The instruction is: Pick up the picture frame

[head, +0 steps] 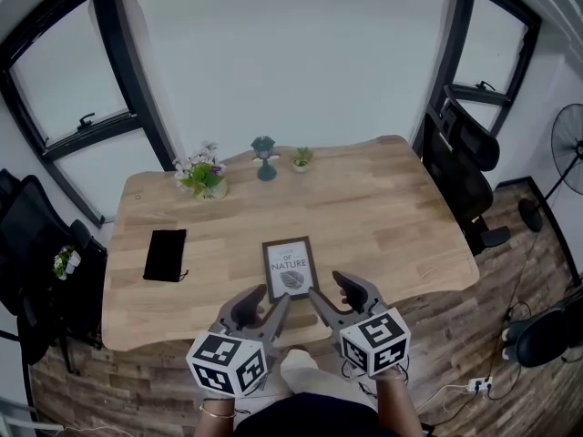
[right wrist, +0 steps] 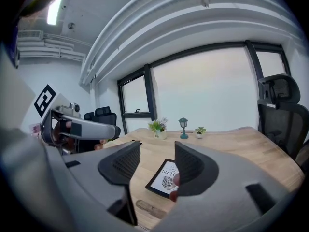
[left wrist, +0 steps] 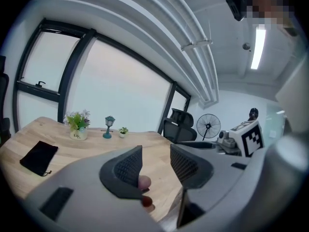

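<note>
picture frame lies flat on table near the front edge, print reads "OF NATURE" over a leaf graphic. left gripper and right gripper: jaws apart, nothing between, both just beside frame's near edge. flower pot label reads "Life"

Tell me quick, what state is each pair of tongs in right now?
Left tongs: open, holding nothing.
Right tongs: open, holding nothing; the black rectangular picture frame lies flat just ahead of them.
</note>
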A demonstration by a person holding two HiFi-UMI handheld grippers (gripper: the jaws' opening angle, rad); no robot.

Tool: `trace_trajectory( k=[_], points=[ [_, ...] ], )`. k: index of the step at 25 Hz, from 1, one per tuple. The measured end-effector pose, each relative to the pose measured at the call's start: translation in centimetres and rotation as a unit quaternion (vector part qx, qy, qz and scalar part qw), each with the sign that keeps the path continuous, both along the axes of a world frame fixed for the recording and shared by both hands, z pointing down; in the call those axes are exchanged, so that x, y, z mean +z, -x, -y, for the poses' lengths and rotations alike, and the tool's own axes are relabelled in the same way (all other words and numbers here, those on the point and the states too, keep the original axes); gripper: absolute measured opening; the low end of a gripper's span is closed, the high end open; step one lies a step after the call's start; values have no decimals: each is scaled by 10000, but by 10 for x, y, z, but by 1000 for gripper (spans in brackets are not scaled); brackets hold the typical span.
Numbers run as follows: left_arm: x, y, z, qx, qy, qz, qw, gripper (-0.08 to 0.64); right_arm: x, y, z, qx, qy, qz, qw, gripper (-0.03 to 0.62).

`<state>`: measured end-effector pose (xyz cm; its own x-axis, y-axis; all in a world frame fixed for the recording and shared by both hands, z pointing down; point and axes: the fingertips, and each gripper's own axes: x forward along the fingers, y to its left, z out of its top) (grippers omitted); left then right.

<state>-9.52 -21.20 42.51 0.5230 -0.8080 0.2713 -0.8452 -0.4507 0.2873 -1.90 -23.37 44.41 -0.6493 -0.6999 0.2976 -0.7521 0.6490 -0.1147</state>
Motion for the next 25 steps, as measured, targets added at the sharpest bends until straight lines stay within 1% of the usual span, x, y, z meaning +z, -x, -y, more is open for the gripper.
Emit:
trace_trajectory(
  k=[4, 12, 25],
  points=[
    [8, 0, 17, -19, 99, -50, 9999, 175, 8, 3, 18, -58, 35, -81, 9999, 199],
    [29, 0, 49, -99, 294, -111, 9995, 175, 34, 9, 50, -216, 268, -291, 9990, 198],
    [67, 20, 87, -366, 687, -176, 9968, 175, 76, 22, 93, -480, 618, -609, 9951, 198]
  ],
)
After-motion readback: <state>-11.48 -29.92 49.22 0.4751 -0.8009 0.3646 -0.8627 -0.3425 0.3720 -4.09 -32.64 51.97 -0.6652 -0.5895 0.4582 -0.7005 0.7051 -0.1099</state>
